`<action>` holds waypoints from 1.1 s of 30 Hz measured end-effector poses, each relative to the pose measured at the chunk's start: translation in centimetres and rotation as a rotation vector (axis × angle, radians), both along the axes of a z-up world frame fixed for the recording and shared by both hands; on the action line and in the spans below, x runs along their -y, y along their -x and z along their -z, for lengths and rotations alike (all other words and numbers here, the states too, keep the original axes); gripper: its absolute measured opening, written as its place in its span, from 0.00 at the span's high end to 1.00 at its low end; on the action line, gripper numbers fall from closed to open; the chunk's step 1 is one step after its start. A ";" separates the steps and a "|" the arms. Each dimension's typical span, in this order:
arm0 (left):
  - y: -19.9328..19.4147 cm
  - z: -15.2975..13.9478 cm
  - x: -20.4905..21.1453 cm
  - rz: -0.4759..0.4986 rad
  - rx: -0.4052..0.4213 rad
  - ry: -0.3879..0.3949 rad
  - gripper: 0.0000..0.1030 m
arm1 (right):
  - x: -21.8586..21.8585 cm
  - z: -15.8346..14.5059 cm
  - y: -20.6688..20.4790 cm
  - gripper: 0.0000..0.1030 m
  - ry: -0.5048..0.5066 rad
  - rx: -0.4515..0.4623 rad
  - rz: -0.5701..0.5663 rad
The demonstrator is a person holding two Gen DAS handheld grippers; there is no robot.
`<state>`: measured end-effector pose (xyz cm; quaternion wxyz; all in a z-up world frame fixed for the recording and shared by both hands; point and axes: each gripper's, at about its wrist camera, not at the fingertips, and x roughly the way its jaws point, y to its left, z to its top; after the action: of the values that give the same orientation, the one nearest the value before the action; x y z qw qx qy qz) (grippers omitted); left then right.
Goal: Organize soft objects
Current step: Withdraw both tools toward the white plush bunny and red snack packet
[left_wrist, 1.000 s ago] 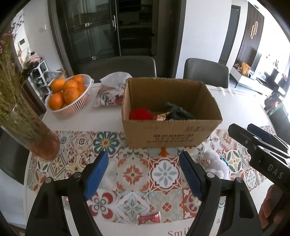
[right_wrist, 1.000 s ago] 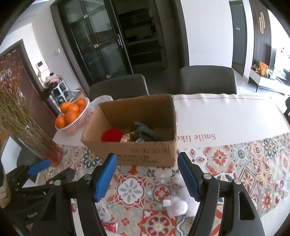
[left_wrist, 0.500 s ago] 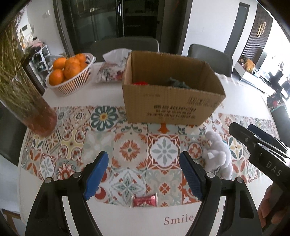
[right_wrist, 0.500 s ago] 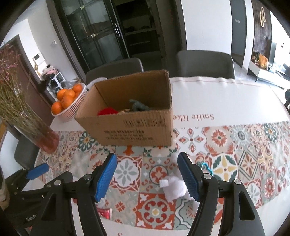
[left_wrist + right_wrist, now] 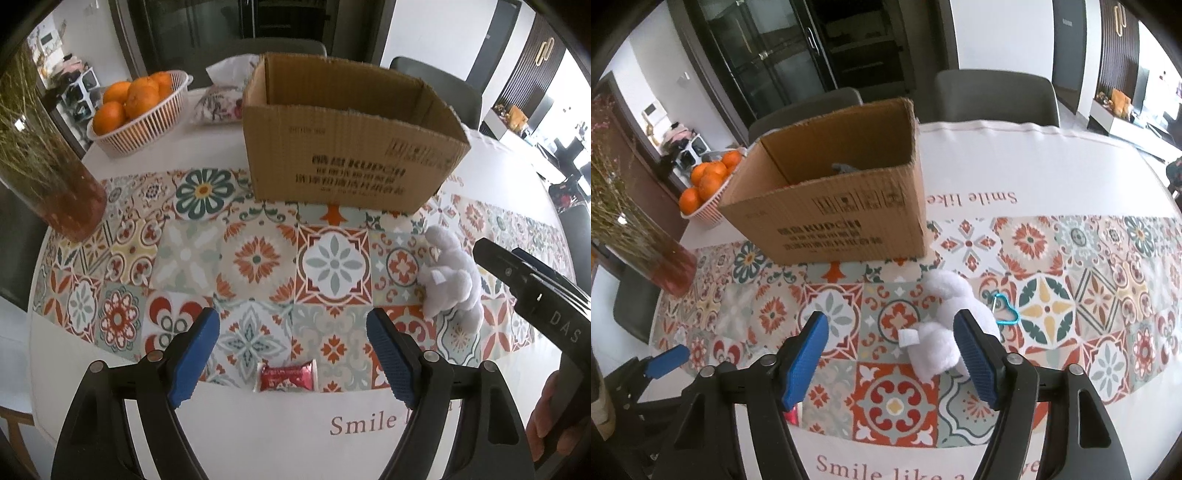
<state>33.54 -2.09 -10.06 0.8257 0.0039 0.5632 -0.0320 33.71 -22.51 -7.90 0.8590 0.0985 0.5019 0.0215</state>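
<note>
A white plush toy (image 5: 945,328) lies on the patterned tablecloth in front of the open cardboard box (image 5: 834,199); it also shows in the left wrist view (image 5: 452,282). My right gripper (image 5: 892,360) is open and empty, low over the table, with the toy just inside its right finger. My left gripper (image 5: 293,354) is open and empty above a small red wrapped packet (image 5: 286,376) near the table's front edge. The box (image 5: 347,144) holds a dark grey soft thing (image 5: 846,168), mostly hidden by its wall.
A basket of oranges (image 5: 136,107) and a floral tissue pack (image 5: 221,99) stand at the back left. A glass vase with dried stems (image 5: 55,184) is at the left edge. A blue heart-shaped clip (image 5: 1006,314) lies right of the toy. Chairs stand behind the table.
Both grippers have dropped lower and pulled back from the box, so its contents are nearly hidden. The right gripper has closed in on the white plush toy. Both stay open.
</note>
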 end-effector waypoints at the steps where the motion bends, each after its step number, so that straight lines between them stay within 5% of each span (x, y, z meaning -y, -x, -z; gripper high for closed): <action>1: 0.1 0.3 0.1 -0.001 -0.012 -0.001 0.20 | 0.1 0.2 0.0 0.24 0.001 -0.006 0.002; 22: -2.5 5.6 1.4 0.076 -0.344 -0.014 0.15 | 1.1 5.0 -3.1 0.18 0.028 -0.279 0.005; 33: -0.8 8.4 0.7 -0.023 -0.410 -0.003 0.15 | 0.5 6.4 -2.5 0.18 0.103 -0.306 -0.039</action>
<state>34.37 -2.78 -18.42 0.6940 -0.0078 0.7196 -0.0217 36.16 -23.02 -14.33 0.7757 0.0467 0.6293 -0.0027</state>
